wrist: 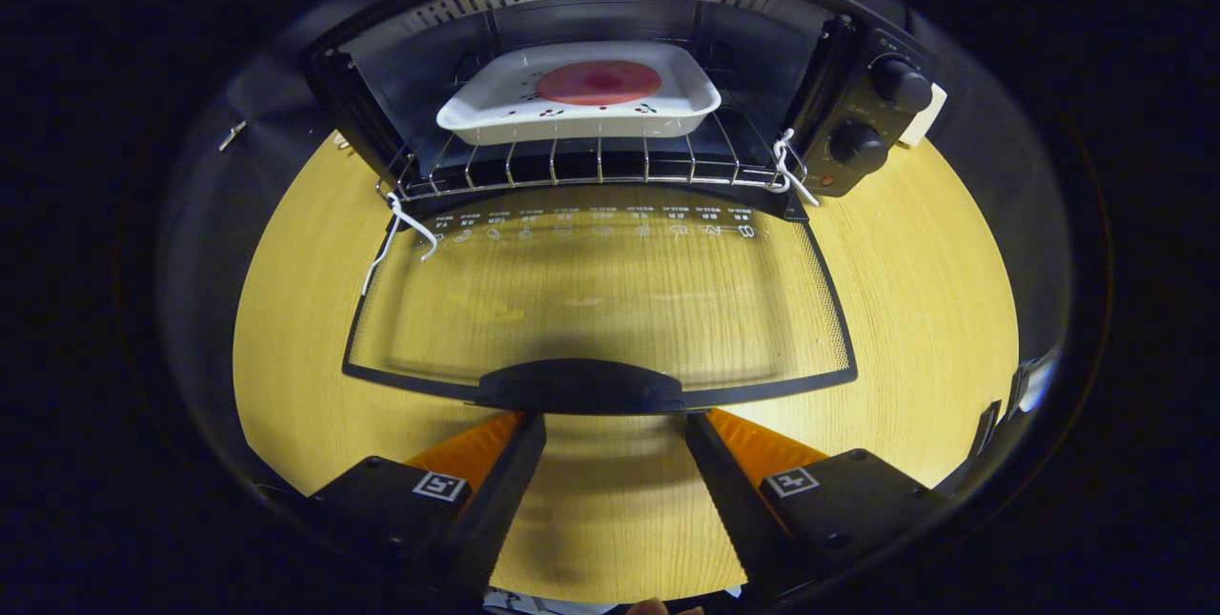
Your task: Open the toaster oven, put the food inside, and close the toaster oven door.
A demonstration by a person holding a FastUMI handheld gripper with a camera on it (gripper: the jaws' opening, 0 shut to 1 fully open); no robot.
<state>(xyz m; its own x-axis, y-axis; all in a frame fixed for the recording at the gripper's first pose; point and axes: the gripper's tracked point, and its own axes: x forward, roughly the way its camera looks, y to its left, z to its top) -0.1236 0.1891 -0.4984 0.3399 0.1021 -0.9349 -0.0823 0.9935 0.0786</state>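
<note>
Gripper (615,424) held low and level, aimed at the toaster oven (610,81), fingers spread apart and gripping nothing. Fingertips sit just short of the door handle (579,386). Glass door (600,296) lies fully dropped open on the wooden table (934,291). White dish (572,114) with round red food (599,82) rests on the oven's wire rack (591,167). Door's printed markings illegible.

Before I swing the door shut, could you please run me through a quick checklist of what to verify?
1. Dish with food inside toaster oven: ok.
2. Dish fully on rack: ok.
3. Door open and flat: ok.
4. Gripper open, fingers just short of door handle: ok.
5. Rack pushed back enough for closing: cannot tell.
6. White strings clear of hinges: cannot tell.
</note>
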